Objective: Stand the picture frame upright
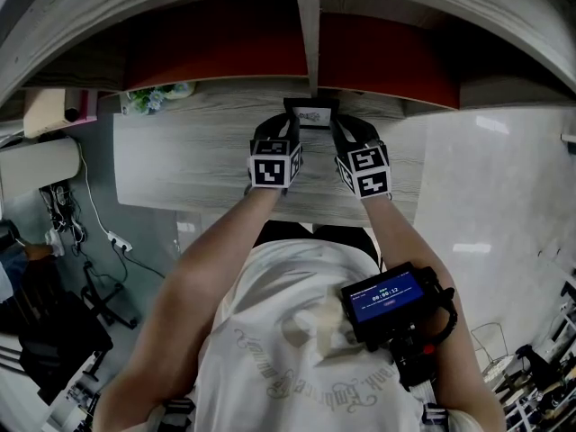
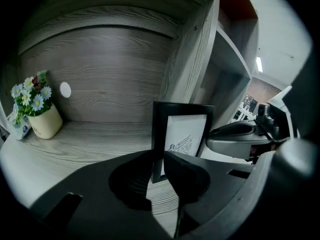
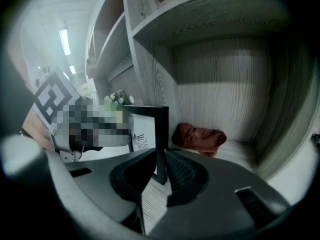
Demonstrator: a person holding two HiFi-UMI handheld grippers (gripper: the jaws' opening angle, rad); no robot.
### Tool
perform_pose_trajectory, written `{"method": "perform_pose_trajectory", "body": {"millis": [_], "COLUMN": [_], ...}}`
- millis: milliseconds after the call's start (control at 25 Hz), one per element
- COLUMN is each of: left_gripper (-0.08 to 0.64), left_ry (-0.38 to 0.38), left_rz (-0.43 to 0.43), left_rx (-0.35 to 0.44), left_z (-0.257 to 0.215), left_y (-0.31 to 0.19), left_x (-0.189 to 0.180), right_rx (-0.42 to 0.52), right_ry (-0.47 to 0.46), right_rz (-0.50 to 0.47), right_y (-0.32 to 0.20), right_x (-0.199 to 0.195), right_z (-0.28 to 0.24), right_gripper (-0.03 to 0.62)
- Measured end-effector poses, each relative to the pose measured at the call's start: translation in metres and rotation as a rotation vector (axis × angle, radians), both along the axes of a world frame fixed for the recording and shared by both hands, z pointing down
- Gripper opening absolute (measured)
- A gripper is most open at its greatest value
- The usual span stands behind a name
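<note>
A black picture frame (image 1: 311,113) with a white print stands upright on the grey wood desk (image 1: 180,165), close to the shelf's upright divider (image 1: 309,34). My left gripper (image 1: 288,124) is shut on the frame's left edge. In the left gripper view the frame (image 2: 184,131) rises between the dark jaws of the left gripper (image 2: 158,166). My right gripper (image 1: 336,126) is shut on the frame's right edge. In the right gripper view that edge of the frame (image 3: 161,134) sits between the ribbed pads of the right gripper (image 3: 160,166).
A cream pot of small flowers (image 2: 36,109) stands at the desk's back left. A red-brown cloth (image 3: 200,136) lies in the compartment right of the divider. Shelves hang low over the desk. The desk's front edge is near the person's body.
</note>
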State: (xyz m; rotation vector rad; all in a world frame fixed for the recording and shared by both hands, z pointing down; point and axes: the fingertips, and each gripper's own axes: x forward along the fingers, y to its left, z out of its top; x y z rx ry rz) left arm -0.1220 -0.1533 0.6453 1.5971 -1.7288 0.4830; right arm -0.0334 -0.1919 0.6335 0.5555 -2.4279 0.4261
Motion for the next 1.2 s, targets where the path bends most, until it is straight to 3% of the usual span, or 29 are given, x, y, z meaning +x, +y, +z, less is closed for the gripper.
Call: {"method": "perform_pose_trajectory", "body": {"millis": [520,1120,1200], "left_gripper": [0.069,0.108,0.114], "left_ry": [-0.006,0.041,0.043], "left_rz": [0.007,-0.027,-0.025], "left_rx": [0.0,-0.021,-0.021], "left_z": [0.0022,0.0047,0.0042], "left_y": [-0.0065,-0.0045,-0.0046], "left_x": [-0.0019,-0.0064,-0.0069], "right_rx": [-0.012,0.0,-0.001], "right_ry": [0.003,0.015,0.013], "right_rz": [0.008,0.015,0.019], "right_y": [-0.0048,-0.0056,-0.0058], "right_x": [-0.0009,-0.0007,-0.0008], "right_z": [0.0034,0.0034,0.0025], "right_gripper": [0.058,0.06,0.091]}}
